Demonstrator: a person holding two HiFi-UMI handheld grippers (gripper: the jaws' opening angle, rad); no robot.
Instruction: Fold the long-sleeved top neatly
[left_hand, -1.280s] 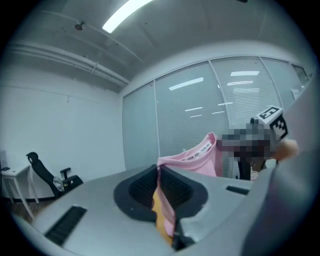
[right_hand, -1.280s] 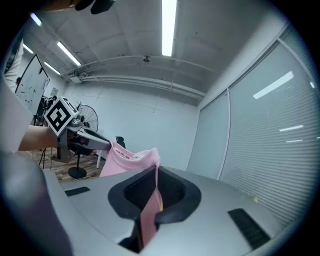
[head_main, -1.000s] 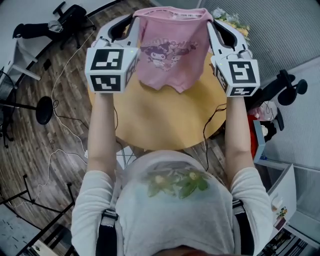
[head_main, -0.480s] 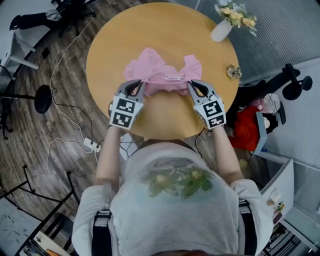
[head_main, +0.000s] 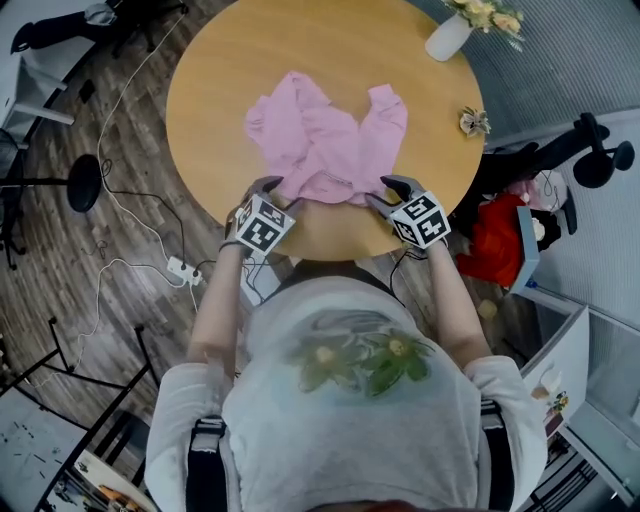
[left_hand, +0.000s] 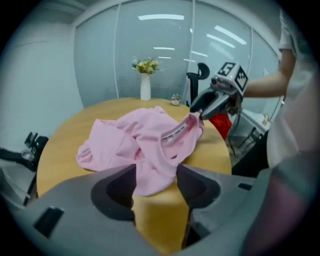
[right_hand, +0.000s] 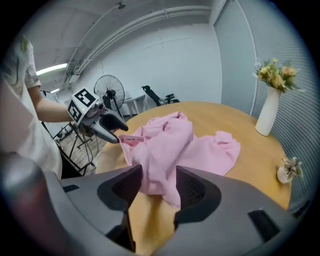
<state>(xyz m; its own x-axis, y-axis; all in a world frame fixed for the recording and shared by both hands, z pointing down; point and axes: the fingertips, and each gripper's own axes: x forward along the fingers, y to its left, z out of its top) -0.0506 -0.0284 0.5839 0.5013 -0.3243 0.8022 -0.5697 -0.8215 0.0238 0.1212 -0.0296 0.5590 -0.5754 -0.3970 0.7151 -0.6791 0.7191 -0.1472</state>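
Note:
The pink long-sleeved top (head_main: 325, 140) lies crumpled on the round wooden table (head_main: 300, 50), its collar end toward the near edge. My left gripper (head_main: 268, 190) is at the top's near left corner and my right gripper (head_main: 386, 188) at its near right corner. In the left gripper view the jaws (left_hand: 156, 175) are opening, with the pink cloth (left_hand: 145, 135) lying loose between them. The right gripper (right_hand: 159, 177) is opening too, with a fold of the top (right_hand: 175, 140) between its jaws and no pad pressing on it. Each gripper shows in the other's view: right gripper (left_hand: 210, 102), left gripper (right_hand: 110, 127).
A white vase of flowers (head_main: 447, 35) stands at the table's far right edge, with a small paper flower (head_main: 473, 122) nearer on the right rim. Cables and a power strip (head_main: 185, 270) lie on the floor at the left. A red object (head_main: 495, 240) sits beside the table at the right.
Both grippers came down from holding the top up in the air to the table's near edge. The top now lies on the table and both jaws have opened.

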